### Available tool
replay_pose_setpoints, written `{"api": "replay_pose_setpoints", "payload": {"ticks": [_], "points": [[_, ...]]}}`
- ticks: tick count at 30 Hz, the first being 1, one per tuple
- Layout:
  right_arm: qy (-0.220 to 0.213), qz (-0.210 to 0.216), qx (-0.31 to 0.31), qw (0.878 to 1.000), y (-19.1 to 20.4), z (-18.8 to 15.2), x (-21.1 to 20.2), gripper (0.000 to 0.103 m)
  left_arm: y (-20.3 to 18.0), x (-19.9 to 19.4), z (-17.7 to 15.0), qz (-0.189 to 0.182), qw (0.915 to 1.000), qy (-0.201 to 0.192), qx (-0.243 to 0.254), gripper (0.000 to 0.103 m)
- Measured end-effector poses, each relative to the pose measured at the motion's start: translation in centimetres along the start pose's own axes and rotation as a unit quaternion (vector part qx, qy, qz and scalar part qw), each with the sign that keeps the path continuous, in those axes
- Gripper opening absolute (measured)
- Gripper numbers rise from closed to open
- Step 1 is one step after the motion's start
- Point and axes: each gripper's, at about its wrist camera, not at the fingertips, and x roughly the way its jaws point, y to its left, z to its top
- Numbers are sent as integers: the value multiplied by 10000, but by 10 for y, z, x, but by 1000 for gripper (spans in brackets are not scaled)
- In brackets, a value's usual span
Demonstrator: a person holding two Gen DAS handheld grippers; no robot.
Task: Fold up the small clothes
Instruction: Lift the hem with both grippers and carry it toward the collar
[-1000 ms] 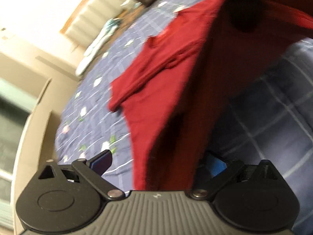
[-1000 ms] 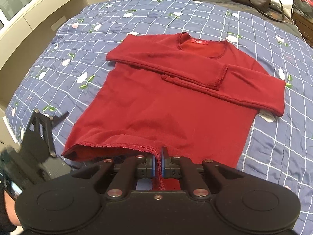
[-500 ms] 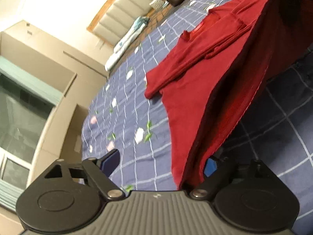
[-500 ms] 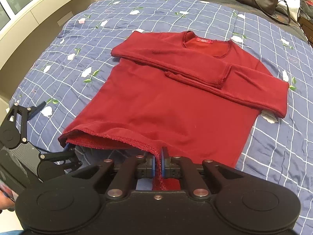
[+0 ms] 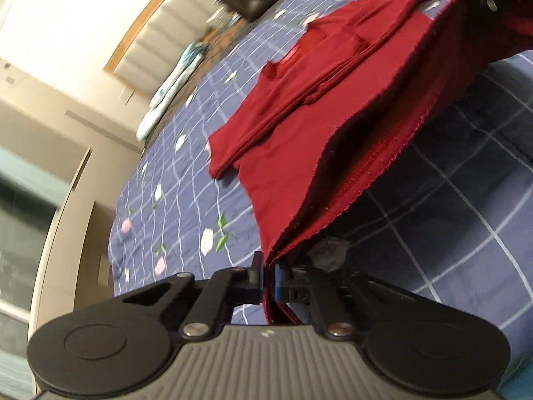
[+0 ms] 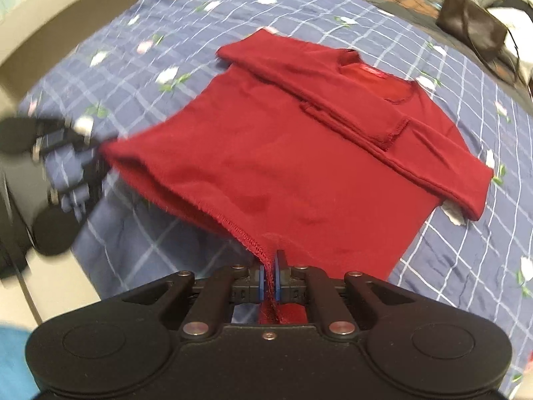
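Left gripper pinches one hem corner of the red top; right gripper pinches the other. Hem is raised above the quilt.

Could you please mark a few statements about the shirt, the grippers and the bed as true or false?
1. The left gripper is shut on the red shirt. True.
2. The right gripper is open and empty. False: it is shut on the shirt's hem.
3. Both sleeves lie folded across the chest. True.
4. The shirt lies on a plain white sheet. False: it is a blue checked quilt with flowers.
5. A dark handbag lies beyond the shirt. True.
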Motion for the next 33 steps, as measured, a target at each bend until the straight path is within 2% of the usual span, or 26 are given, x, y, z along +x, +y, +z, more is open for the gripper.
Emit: {"api": "replay_pose_setpoints", "payload": {"ticks": [4, 7, 18, 25, 30, 33], "points": [[94, -127, -354, 9992, 16, -18, -3, 5, 5, -7, -4, -218, 9990, -155, 352, 4], [141, -271, -658, 9974, 32, -32, -6, 5, 7, -19, -8, -208, 9982, -347, 444, 4], [27, -666, -694, 9954, 67, -59, -42, 5, 12, -68, -35, -296, 9941, -897, 532, 4], [150, -542, -741, 9957, 109, -102, -76, 5, 17, -115, -74, -829, 9890, -1032, 655, 4], [312, -335, -441, 9980, 131, -125, -101, 5, 27, -149, -109, -1411, 9829, -994, 642, 4], [339, -211, -97, 9992, 138, -130, -103, 5, 34, -156, -122, -1607, 9816, -905, 502, 4]]}}
